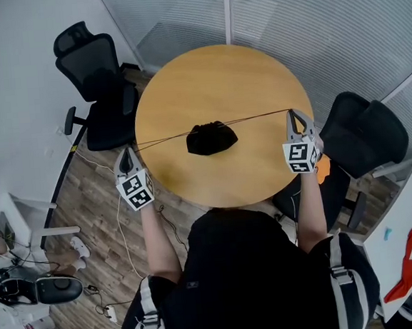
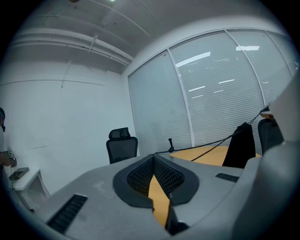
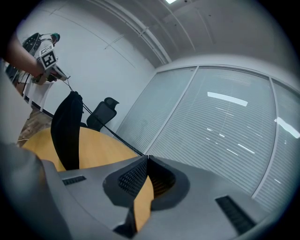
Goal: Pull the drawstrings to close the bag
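Your left gripper (image 1: pixel 126 154) has its jaws pinched together on the thin drawstring (image 1: pixel 166 137), just off the bench (image 1: pixel 212 74) edge. A cord that fine could slip from the pads if you tug sharply. The black bag (image 1: pixel 211 138) is over the middle of the bench between your hands, its mouth looking gathered and the cords taut on both sides. An uneven pull would likely drag it sideways rather than cinch it. Your right gripper (image 1: pixel 292 115) is likewise clamped on its cord, and overpulling may strain the cord.
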The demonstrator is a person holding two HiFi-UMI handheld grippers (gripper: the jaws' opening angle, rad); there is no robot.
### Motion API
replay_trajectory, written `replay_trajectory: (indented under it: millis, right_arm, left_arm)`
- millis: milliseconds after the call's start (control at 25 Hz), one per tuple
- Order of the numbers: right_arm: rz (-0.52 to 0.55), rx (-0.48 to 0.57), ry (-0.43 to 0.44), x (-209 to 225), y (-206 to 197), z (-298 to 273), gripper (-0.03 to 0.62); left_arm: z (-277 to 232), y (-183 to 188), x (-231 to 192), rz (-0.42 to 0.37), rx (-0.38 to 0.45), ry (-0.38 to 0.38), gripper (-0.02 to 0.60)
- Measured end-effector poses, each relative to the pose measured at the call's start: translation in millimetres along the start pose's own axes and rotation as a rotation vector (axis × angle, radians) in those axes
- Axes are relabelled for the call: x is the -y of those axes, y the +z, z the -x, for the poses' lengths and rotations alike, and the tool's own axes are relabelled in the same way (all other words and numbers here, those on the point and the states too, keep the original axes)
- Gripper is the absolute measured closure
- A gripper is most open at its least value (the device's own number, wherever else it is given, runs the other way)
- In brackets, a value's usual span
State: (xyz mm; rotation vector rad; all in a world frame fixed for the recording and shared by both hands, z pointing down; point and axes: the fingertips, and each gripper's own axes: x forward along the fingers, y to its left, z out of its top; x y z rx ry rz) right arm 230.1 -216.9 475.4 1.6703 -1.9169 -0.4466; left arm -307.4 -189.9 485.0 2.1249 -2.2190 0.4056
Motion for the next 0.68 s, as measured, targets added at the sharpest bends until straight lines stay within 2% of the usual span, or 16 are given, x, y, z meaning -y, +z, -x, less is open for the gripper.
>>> replay_trajectory:
  millis: [680]
  right_arm:
    - [0.003, -0.057, -0.007, -14.8, 5.1, -24.4, 0.533]
  left_arm:
    - [-50.7, 2.4, -14.3, -0.004, -0.012, -0.054, 0.566]
